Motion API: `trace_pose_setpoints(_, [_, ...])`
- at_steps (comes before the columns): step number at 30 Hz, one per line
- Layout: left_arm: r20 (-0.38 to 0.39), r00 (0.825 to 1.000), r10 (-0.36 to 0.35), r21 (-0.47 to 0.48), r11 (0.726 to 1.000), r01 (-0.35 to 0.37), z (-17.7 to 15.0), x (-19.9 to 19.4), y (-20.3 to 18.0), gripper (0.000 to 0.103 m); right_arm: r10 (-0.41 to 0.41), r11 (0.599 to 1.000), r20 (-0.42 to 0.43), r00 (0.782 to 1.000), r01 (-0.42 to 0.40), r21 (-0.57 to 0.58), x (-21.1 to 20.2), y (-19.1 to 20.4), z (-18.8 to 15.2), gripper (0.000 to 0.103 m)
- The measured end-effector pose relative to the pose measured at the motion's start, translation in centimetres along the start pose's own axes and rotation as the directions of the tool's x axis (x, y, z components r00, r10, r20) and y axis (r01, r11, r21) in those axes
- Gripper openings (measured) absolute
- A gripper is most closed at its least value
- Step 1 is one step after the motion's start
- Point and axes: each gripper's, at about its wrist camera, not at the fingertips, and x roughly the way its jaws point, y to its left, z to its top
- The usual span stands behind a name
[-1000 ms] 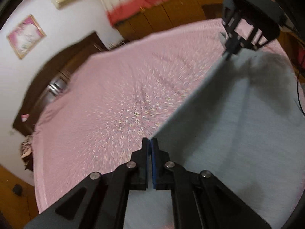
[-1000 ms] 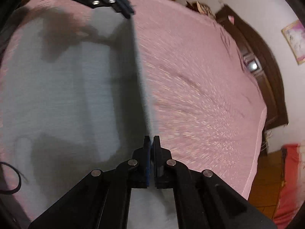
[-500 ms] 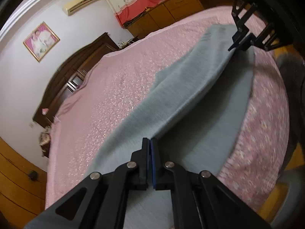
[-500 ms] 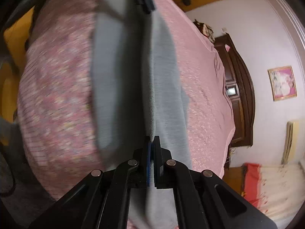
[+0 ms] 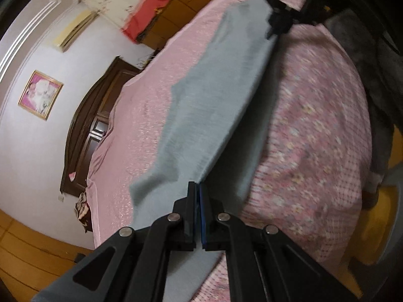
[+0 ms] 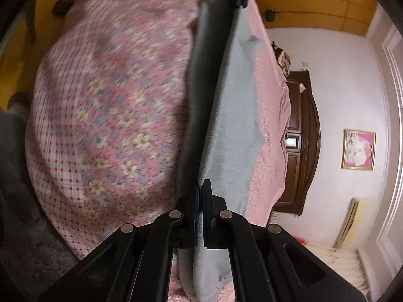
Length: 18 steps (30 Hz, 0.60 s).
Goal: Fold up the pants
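Inspector: State of both grippers?

Assessor: Left gripper [image 5: 197, 188] and right gripper [image 6: 200, 188] each pinch the grey pants [image 5: 214, 105], stretched taut between them over the bed [image 5: 314, 125], likely to keep the fold edge straight.

Left gripper [image 5: 197, 188] clamps grey pants [image 5: 214, 100] edge; right gripper [image 5: 273, 31] clamps far end over pink bed [image 5: 314, 138].

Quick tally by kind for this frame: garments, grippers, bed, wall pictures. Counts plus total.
Grey pants: 1
Grippers: 2, the left gripper and the right gripper, both with jaws shut on the pants' edge
Bed with pink floral bedspread: 1
Framed picture on the wall: 1
Total: 5
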Motion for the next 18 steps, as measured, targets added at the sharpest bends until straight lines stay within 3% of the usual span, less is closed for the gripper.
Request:
trace_pose_setpoints(8, [-0.013, 1.0, -0.022, 0.07, 0.997, 0.022, -1.3, -0.4, -3.8, 0.002, -0.05, 0.991, 0.011, 0.999, 0.051, -0.127, -0.5, 3.1, -1.7, 0.003])
trace_pose_setpoints(14, [-0.044, 0.999, -0.026, 0.056, 0.998, 0.029, -0.8, 0.7, -4.3, 0.002, -0.041, 0.99, 0.002, 0.999, 0.041, -0.133, -0.4, 4.3, -2.2, 0.003])
trace_pose_setpoints(18, [-0.065, 0.997, -0.038, 0.006, 0.999, 0.039, -0.8, 1.2, -4.4, 0.004, 0.022, 0.999, 0.014, 1.0, -0.022, -0.034, -1.2, 3.1, -1.8, 0.005])
